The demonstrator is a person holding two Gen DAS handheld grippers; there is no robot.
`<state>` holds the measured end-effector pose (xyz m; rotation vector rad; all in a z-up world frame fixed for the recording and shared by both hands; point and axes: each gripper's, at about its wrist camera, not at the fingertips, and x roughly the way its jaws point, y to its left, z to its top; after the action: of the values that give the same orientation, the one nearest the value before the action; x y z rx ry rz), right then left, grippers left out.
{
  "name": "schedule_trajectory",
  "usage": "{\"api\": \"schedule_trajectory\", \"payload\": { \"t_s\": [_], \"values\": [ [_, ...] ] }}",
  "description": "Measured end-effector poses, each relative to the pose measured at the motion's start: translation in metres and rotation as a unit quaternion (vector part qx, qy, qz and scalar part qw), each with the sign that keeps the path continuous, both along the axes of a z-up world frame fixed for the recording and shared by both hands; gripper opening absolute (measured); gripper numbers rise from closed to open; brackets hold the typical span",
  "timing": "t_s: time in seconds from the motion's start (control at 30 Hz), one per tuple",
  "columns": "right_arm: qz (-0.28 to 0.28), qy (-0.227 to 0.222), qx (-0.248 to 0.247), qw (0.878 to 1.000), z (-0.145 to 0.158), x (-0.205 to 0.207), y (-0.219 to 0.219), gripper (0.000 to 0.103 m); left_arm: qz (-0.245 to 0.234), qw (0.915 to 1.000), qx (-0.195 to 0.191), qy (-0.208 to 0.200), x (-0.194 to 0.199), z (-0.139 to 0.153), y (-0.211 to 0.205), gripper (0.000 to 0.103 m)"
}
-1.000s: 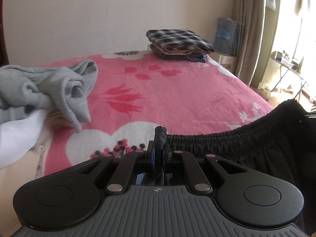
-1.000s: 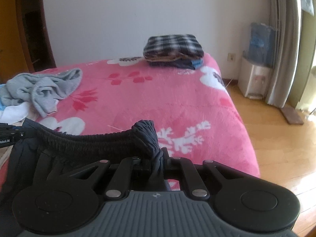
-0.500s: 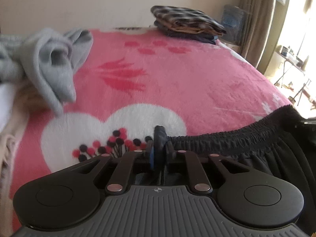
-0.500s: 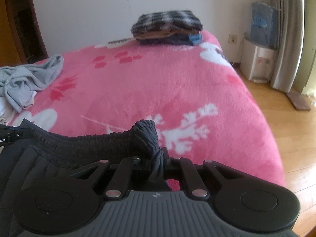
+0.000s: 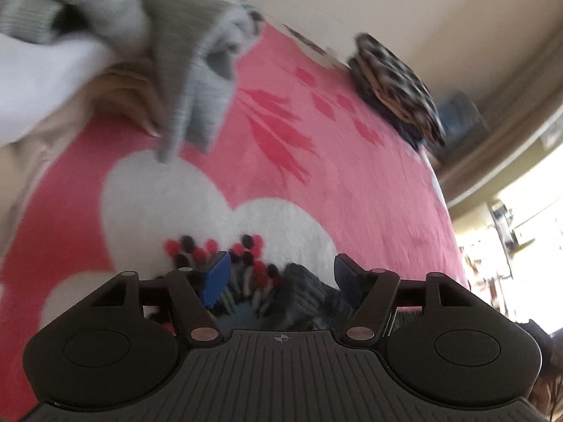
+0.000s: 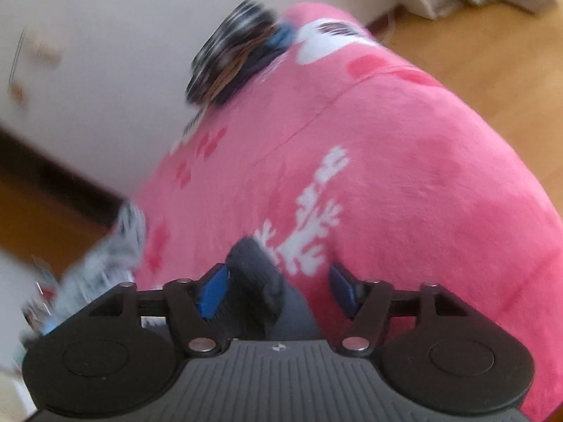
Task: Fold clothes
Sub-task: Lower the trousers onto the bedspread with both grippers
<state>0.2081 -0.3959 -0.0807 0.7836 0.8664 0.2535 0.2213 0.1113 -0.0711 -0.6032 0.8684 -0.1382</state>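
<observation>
Both released: left gripper (image 5: 281, 274), right gripper (image 6: 278, 286) wide open over black shorts (image 6: 260, 281).

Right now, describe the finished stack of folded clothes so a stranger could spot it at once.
Start at the pink floral blanket that covers the bed and follow it to the far end, by the pale wall. The stack of folded clothes sits there, apart from the loose grey and white heap on the blanket. Its black-and-white checked top layer sets it apart.

No readable text

Only a small round crosshair emblem marks each ribbed grey gripper housing (image 5: 280, 338); both views are motion-blurred.
</observation>
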Motion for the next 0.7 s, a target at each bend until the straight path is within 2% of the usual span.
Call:
{"api": "schedule_trajectory", "payload": {
  "t_s": [0.17, 0.27, 0.37, 0.53, 0.7],
  "values": [
    [-0.067, 0.011, 0.026, 0.997, 0.006, -0.016, -0.028, 0.07, 0.017, 0.9998, 0.006, -0.004, -0.017, 0.016, 0.012, 0.065],
    [-0.075, -0.004, 0.037, 0.996, 0.018, -0.033, -0.037, 0.07, 0.003, 0.9998, 0.012, -0.016, -0.039, 0.038, 0.018, 0.065],
    [-0.058, -0.029, 0.053, 0.996, 0.036, -0.051, -0.035, 0.07, -0.012, 0.9991, 0.027, -0.03, -0.068, 0.067, 0.023, 0.065],
    [-0.006, -0.063, 0.087, 0.994, 0.069, -0.077, -0.016, 0.07, -0.004, 0.9987, -0.01, -0.05, -0.136, 0.112, 0.047, 0.065],
    [0.069, -0.087, 0.123, 0.986, 0.091, -0.089, 0.025, 0.07, 0.007, 0.999, -0.004, -0.045, -0.193, 0.141, 0.063, 0.065]
  ]
}}
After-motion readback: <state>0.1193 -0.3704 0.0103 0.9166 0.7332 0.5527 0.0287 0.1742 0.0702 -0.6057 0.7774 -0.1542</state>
